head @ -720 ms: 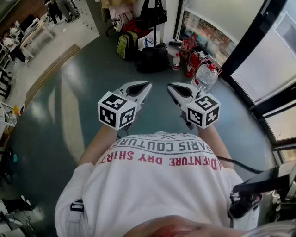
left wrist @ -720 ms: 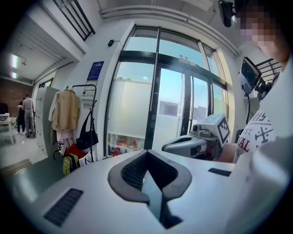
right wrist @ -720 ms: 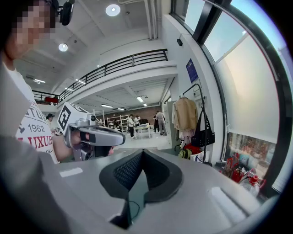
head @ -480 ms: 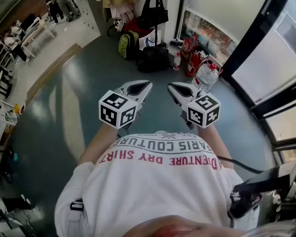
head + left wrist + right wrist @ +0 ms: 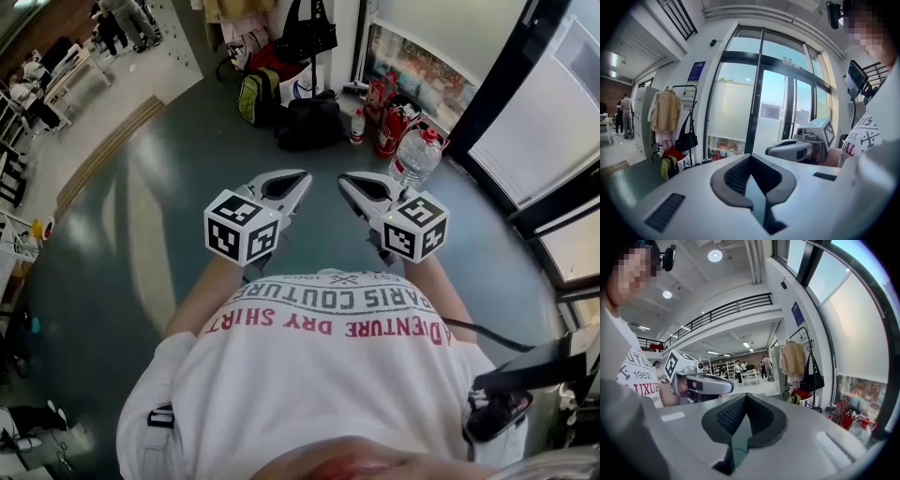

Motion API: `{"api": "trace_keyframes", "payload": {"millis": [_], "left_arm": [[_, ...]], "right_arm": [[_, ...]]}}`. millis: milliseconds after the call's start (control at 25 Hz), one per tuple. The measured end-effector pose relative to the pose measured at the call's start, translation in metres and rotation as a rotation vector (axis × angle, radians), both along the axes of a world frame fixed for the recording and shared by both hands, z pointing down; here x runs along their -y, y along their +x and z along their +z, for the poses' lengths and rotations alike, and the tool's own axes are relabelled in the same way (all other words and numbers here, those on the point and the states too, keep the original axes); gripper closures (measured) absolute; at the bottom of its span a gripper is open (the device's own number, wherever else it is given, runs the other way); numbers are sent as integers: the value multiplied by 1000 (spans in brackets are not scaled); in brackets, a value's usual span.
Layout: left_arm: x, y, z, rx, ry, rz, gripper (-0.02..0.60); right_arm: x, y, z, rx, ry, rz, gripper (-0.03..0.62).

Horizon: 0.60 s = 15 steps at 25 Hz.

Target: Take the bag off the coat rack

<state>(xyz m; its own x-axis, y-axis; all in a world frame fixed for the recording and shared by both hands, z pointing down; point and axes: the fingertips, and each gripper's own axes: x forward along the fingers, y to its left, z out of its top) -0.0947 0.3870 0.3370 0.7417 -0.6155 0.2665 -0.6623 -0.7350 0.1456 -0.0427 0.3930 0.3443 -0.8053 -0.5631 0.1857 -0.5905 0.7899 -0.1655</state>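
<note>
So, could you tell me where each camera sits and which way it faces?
Head view: on the person's head, facing steeply down; shows the shirt, left gripper and right gripper.
Left gripper view: on the left gripper, along its shut jaws toward the windows; right gripper at right.
Right gripper view: on the right gripper, along its shut jaws toward the hall; left gripper at left.
Shared: all show the black bag on the coat rack.

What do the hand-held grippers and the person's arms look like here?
The left hand-held gripper and the right hand-held gripper are light grey shells with dark textured pads, each bearing a white cube with black square markers. The person wears a white short-sleeved T-shirt with red and grey lettering.
</note>
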Motion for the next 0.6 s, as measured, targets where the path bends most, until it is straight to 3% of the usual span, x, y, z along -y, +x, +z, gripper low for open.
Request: {"api": "trace_keyframes", "payload": {"millis": [600], "left_arm": [[22,23,11,-20,-53,1,579]], "right_arm": [[21,43,9,7,-34,58,592]]}}
